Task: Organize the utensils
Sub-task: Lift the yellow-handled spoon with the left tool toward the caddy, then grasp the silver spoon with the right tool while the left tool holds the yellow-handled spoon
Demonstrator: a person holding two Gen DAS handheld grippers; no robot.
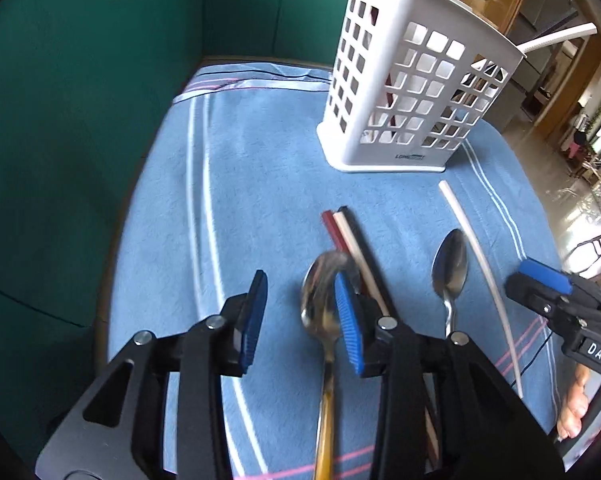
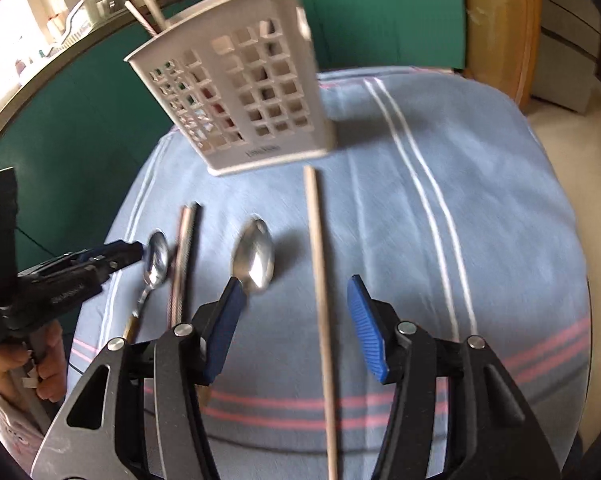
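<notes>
From the left wrist camera, the left gripper (image 1: 300, 316) stands wide apart with nothing held, and the gold-handled spoon (image 1: 320, 312) lies on the blue striped towel (image 1: 240, 200) between its fingers, close against the right-hand blue pad (image 1: 350, 328). Just past that pad a bundle of chopsticks (image 1: 350, 240), red, pale and dark, runs forward; further right lie a smaller steel spoon (image 1: 450, 268) and a single white chopstick (image 1: 476, 256), and the white slotted utensil holder (image 1: 412, 92) stands ahead and to the right, already carrying a few sticks. The right gripper (image 1: 540, 280) shows at the far right edge. From the right wrist camera, that right gripper (image 2: 296, 320) is likewise spread and empty, straddling the pale chopstick (image 2: 320, 300), which passes between its fingers; the steel spoon (image 2: 254, 256) sits just ahead of its left pad (image 2: 224, 328), the holder (image 2: 244, 96) ahead and to the left, and the left gripper (image 2: 140, 254) by the other spoon (image 2: 156, 260) far left. I judge both hands are at the picking stage: each needs to lower squarely, close on its utensil, then lift it clear towards the holder's top
</notes>
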